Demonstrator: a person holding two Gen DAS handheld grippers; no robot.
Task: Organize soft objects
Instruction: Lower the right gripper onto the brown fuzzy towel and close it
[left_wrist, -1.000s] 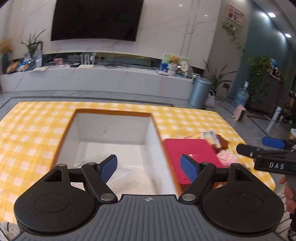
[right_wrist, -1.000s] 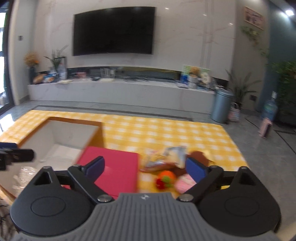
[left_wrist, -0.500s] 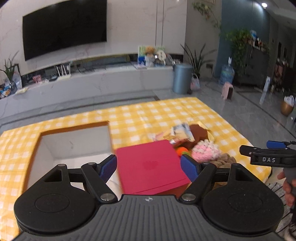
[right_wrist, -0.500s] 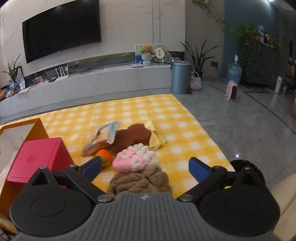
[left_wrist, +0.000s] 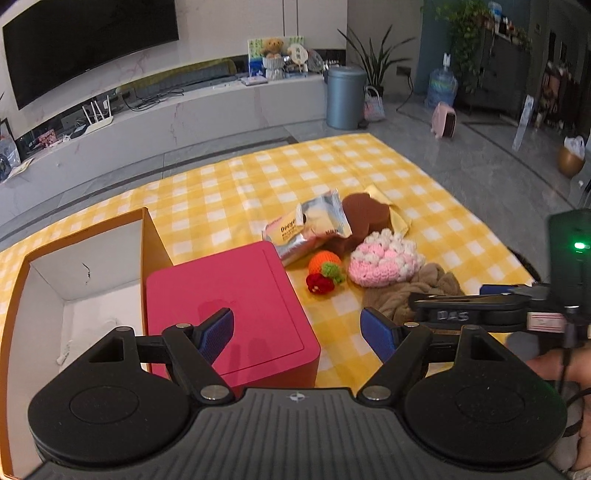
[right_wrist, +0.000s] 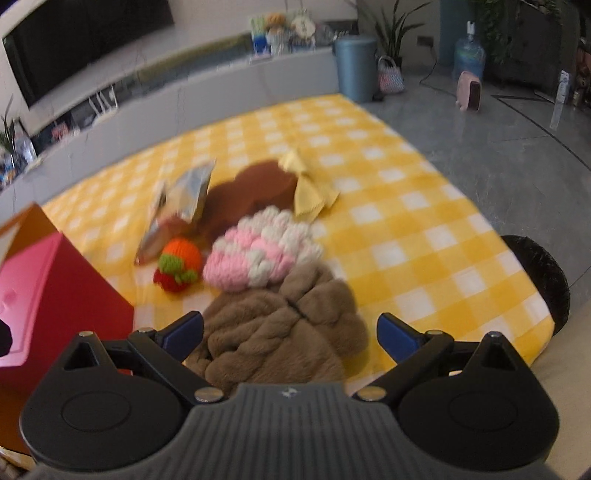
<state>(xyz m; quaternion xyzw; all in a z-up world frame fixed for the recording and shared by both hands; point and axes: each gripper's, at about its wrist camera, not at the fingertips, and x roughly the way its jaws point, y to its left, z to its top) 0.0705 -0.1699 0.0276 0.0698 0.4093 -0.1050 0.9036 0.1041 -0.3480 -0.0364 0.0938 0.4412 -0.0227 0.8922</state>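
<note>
On the yellow-and-white checked surface stand an open orange box with a white inside and, touching its side, a closed crimson box. Near that box lies the pile to sort: a tan fluffy braided knit, a pink-and-white bobble-knit cap, a brown plush piece with a yellow cloth at its edge, a silvery snack packet and a small orange, green and red crochet fruit.

The right gripper hangs over the tan knit with fingers wide and the near end of the bundle between them; in this blurred view they seem not to press it. The left gripper, fingers equally wide and empty, hovers over the crimson box's near corner.

To do the pick well, I judge the right fingers should sink deep around the thick braid before closing, since loose pile would slip or drag the cap that touches it. The knit looks bulky, limp and compressible.
</note>
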